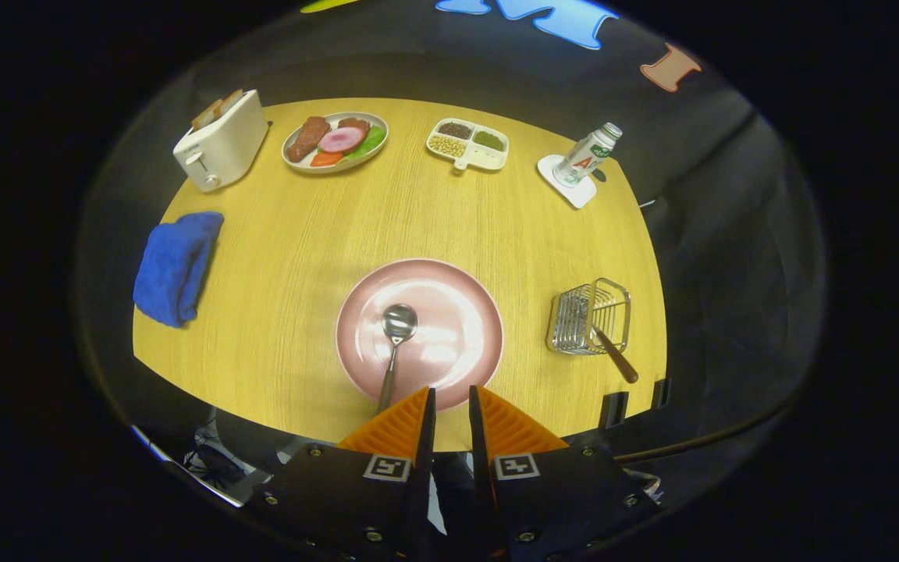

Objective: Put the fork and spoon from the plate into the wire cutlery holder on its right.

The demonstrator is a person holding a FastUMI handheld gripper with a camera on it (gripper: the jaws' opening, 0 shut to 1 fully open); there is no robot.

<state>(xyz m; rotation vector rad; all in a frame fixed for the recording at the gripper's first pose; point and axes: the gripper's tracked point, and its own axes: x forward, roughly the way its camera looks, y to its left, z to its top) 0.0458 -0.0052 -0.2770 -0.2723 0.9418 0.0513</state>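
Observation:
A pink plate (465, 312) lies on the wooden table just ahead of my fingers. On it rests a metal spoon (396, 336), bowl away from me, its handle running back over the plate's near rim beside one fingertip. Right of the plate stands the wire cutlery holder (586, 316). A utensil with a brown handle (616, 356) sticks out of it, leaning toward me; its head is hidden in the wires. My gripper (451, 394) hovers at the plate's near edge, fingers a narrow gap apart with nothing between them.
Along the far side of the round table (301, 257) stand a white toaster (221, 140), an oval dish of food (335, 140), a divided tray of beans (468, 144) and a bottle on a white coaster (586, 156). A blue cloth (176, 267) lies at the left.

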